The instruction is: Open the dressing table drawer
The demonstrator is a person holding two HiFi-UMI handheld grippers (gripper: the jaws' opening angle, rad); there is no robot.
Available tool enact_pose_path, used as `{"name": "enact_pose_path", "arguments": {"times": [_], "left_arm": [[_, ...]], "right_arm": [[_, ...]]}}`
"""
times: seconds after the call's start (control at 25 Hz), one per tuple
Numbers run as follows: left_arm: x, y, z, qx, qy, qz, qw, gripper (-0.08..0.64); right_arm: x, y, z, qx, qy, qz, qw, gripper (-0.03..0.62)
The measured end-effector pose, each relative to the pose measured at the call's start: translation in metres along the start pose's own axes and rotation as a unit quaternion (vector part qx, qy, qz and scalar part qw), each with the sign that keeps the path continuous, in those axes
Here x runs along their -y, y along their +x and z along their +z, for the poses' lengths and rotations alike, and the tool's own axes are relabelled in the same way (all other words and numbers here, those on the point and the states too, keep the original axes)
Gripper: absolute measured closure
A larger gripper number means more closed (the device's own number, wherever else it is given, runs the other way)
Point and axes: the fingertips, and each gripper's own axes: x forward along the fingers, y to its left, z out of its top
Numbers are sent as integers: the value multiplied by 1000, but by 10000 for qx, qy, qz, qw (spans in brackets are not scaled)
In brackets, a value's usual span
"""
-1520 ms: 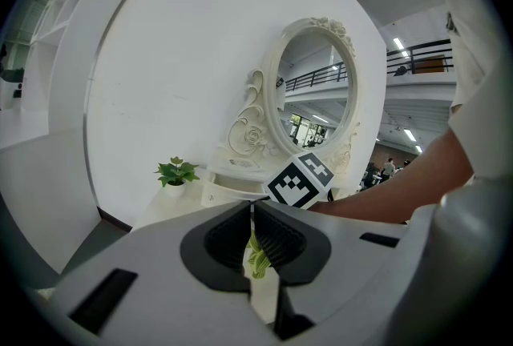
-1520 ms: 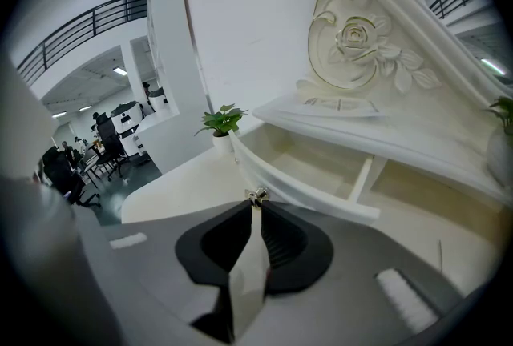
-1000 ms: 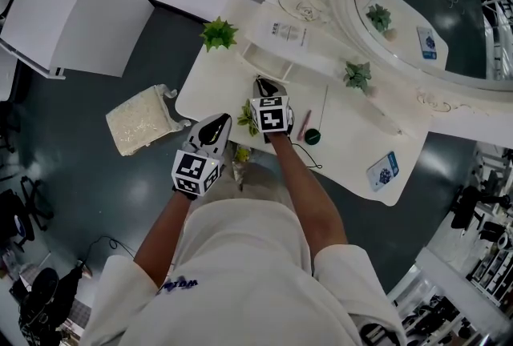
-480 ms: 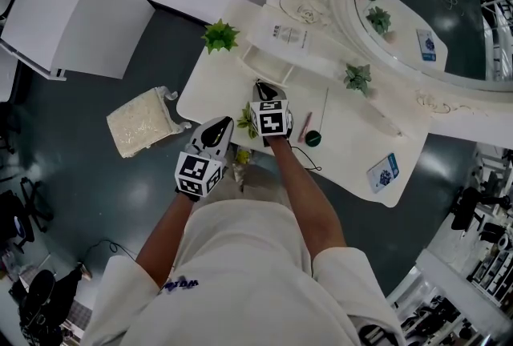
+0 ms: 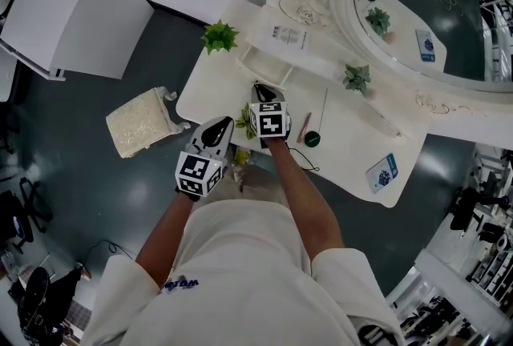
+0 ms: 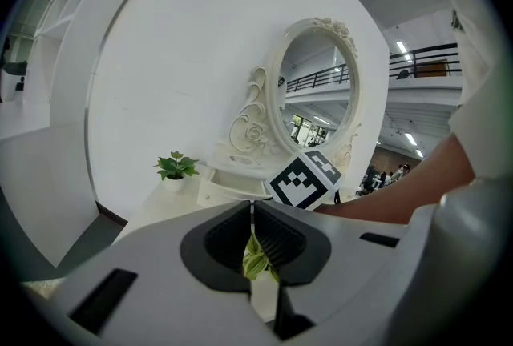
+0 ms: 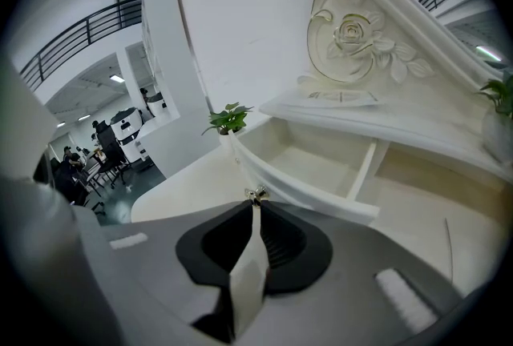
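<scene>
Drawer (image 5: 264, 64) was found pulled out of the raised shelf at the back edge of the dressing table (image 5: 353, 136), below the mirror (image 5: 417, 8). Its long axis ran parallel to that back edge. Its front panel faced the table's front edge, towards me, and its open top showed a bare interior (image 7: 321, 164).

My right gripper (image 5: 260, 86) was over the middle of the table top, pointing down and away at the drawer front. Its jaws (image 7: 254, 204) were closed to a hairline at the tips, pinching the small metal knob (image 7: 256, 194) at mid-panel.

My left gripper (image 5: 217, 126) hung over the table's front left edge, jaws (image 6: 252, 212) together and holding nothing. A small leafy plant (image 6: 256, 256) showed beyond them.
</scene>
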Motion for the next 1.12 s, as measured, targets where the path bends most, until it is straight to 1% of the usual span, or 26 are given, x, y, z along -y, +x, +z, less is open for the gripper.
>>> {"name": "enact_pose_path", "arguments": {"times": [0.28, 0.56, 0.84, 1.0, 1.12], "left_arm": [[-1, 2, -1, -18, -10, -8, 10000, 538], [-1, 3, -2, -30, -2, -9, 10000, 538], [0, 5, 0, -23, 6, 0, 10000, 538], [1, 5, 1, -14, 29, 1, 10000, 538], [2, 5, 4, -5, 53, -1, 10000, 538]], "right_arm": [[-3, 0, -2, 16, 244, 68, 9997, 552], [-6, -1, -5, -1, 305, 110, 9995, 552], [-9, -2, -3, 31, 260, 162, 9995, 551], [-6, -3, -4, 62, 82, 77, 9999, 540], [-1, -8, -3, 101, 59, 26, 9999, 523]]}}
